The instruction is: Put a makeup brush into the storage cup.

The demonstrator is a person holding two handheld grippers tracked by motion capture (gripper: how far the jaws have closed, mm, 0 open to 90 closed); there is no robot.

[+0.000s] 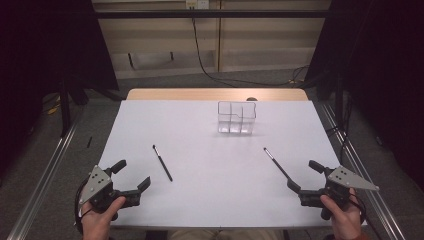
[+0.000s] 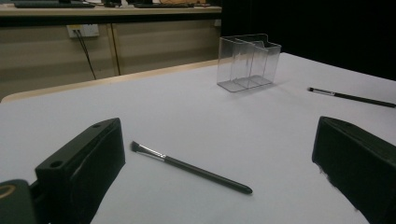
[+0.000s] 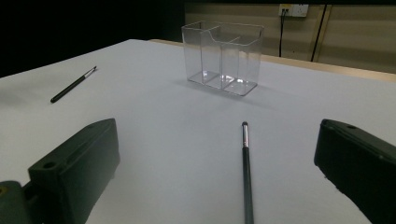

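Observation:
A clear plastic organizer [image 1: 237, 118] with several compartments stands upright on the white table [image 1: 210, 200], right of centre toward the back. Two thin black makeup brushes lie flat. The left brush [image 1: 162, 162] rests just ahead of my left gripper [image 1: 133, 173], which is open with nothing in it. The right brush [image 1: 276, 163] points at my right gripper [image 1: 302, 175], also open and holding nothing. In the left gripper view the left brush [image 2: 189, 168] lies between the jaws, the organizer [image 2: 247, 61] beyond. In the right gripper view the right brush [image 3: 246, 172] runs between the jaws toward the organizer [image 3: 223, 57].
A wooden strip [image 1: 215, 94] borders the table's far edge. Metal rails [image 1: 45, 175] run along both sides on the floor. Dark curtains hang at left and right. A cable [image 1: 200, 55] trails down the back wall.

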